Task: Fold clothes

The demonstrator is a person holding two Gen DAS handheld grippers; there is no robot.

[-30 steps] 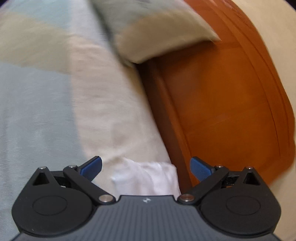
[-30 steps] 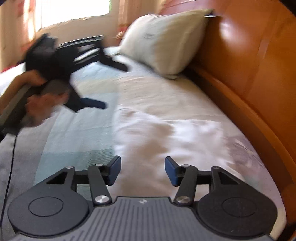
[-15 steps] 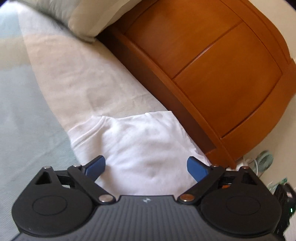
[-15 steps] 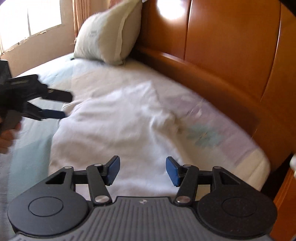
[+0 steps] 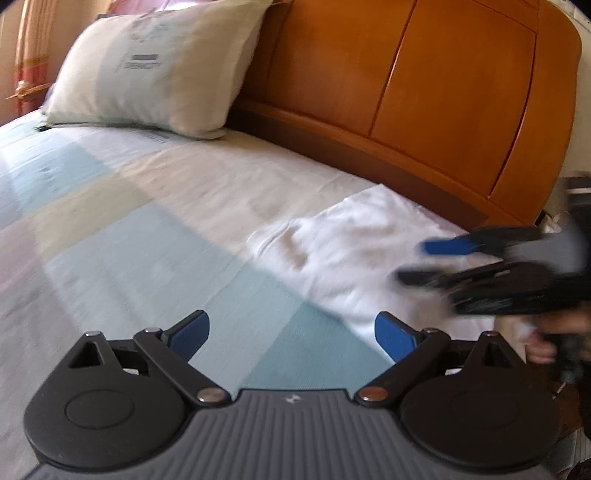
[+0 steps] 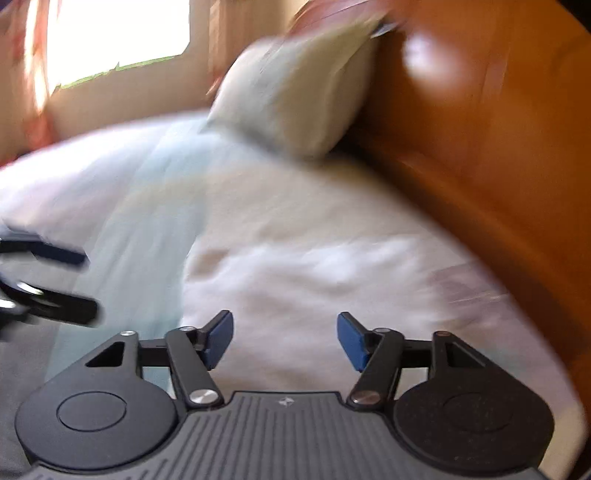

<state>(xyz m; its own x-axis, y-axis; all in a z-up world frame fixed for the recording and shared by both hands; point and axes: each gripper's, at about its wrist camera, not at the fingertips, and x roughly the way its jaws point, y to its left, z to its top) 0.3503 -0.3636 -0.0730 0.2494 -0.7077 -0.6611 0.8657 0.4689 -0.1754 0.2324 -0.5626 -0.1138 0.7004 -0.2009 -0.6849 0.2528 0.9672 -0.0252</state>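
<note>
Left gripper [image 5: 291, 334]: jaws spread wide, nothing between the blue pads; below the gap lies only the pale blue patch of the bedspread. In the right wrist view it shows at the left edge, blurred, its two fingers apart.
Right gripper [image 6: 284, 338]: jaws apart and just been opening further; no cloth pinched, the pads clear of the fabric beneath. In the left wrist view it enters from the right, fingers parted, over the near end of the garment.
Hand [image 5: 550, 338]: part of the person's hand shows at the right edge under the right gripper's body.
White garment [image 5: 354, 254]: lies flat and rumpled on the bed, close along the headboard, directly ahead of the right gripper and ahead-right of the left one. Neither gripper holds it. Whether the right gripper's fingers touch it cannot be told through the blur.
Bedspread [image 5: 155, 236]: patchwork of pale blue, beige and white under the garment.
Pillow [image 5: 147, 70]: cream, propped against the headboard, well apart from the garment.
Headboard [image 5: 424, 81]: orange-brown panelled wood along the far side.
Window [image 6: 114, 33]: bright, beyond the bed's far end.
</note>
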